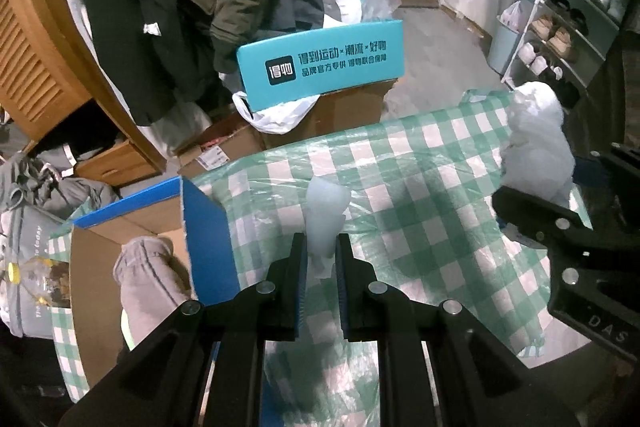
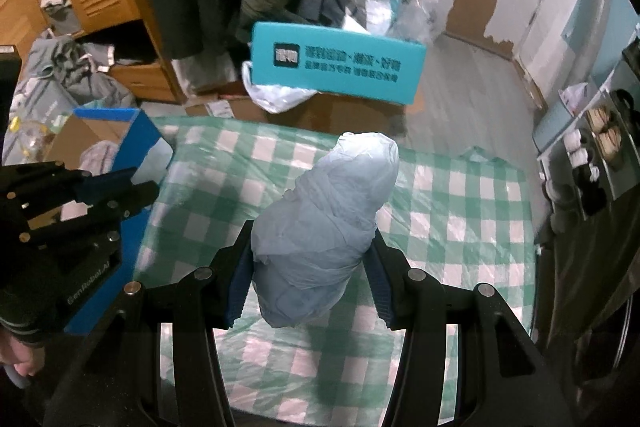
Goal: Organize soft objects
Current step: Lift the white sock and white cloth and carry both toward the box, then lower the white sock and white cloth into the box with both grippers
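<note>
- Two soft bundles are in hand above the checked tablecloth (image 2: pixel 460 195), one per gripper, apparently lifted clear so they can be carried.
- Left gripper (image 1: pixel 321 263): fingers nearly together, pinching the narrow lower end of a small pale wad (image 1: pixel 326 215); its long axis runs straight ahead along the fingers, fat end forward.
- Right gripper (image 2: pixel 310 267): fingers spread wide, pressing both sides of a large wrapped bundle (image 2: pixel 324 227); its long axis tilts forward and slightly right.
- Open blue box (image 1: pixel 206 231), left of the table, already holds grey cloth (image 1: pixel 148 279), so it is probably the destination, though its depth is unclear.
</note>
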Demonstrator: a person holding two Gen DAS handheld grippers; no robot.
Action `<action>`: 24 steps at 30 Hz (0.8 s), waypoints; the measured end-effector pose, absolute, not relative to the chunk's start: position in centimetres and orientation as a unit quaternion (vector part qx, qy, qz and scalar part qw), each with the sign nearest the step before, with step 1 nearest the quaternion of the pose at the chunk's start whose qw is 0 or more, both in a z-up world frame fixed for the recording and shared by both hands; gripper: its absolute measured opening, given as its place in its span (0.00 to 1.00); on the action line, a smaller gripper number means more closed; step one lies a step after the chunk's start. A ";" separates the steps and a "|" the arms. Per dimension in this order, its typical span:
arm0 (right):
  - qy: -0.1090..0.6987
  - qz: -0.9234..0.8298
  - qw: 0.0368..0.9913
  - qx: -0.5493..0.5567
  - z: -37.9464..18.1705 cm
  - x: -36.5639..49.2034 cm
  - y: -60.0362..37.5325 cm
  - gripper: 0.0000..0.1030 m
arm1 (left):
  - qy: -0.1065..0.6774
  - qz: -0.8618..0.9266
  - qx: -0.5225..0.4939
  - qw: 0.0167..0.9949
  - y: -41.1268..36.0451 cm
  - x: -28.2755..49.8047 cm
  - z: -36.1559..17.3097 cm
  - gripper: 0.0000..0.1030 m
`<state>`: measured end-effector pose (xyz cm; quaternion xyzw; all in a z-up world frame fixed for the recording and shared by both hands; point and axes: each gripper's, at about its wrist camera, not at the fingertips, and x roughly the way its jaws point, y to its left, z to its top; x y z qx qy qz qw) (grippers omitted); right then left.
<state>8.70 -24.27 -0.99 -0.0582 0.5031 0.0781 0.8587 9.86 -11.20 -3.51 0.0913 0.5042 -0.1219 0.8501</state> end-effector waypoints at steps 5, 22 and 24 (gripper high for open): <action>0.493 0.100 0.862 -0.063 0.0 8.2 -22.7 0.49 | 0.494 -0.115 0.091 0.857 -9.6 8.7 -2.6 0.13; 0.485 0.168 0.854 -0.080 0.8 8.0 -15.6 0.49 | 0.483 -0.049 0.073 0.871 -1.2 6.9 -1.6 0.13; 0.485 0.174 0.853 -0.085 0.8 8.0 -14.7 0.49 | 0.485 -0.045 0.066 0.871 -0.3 6.8 -1.7 0.13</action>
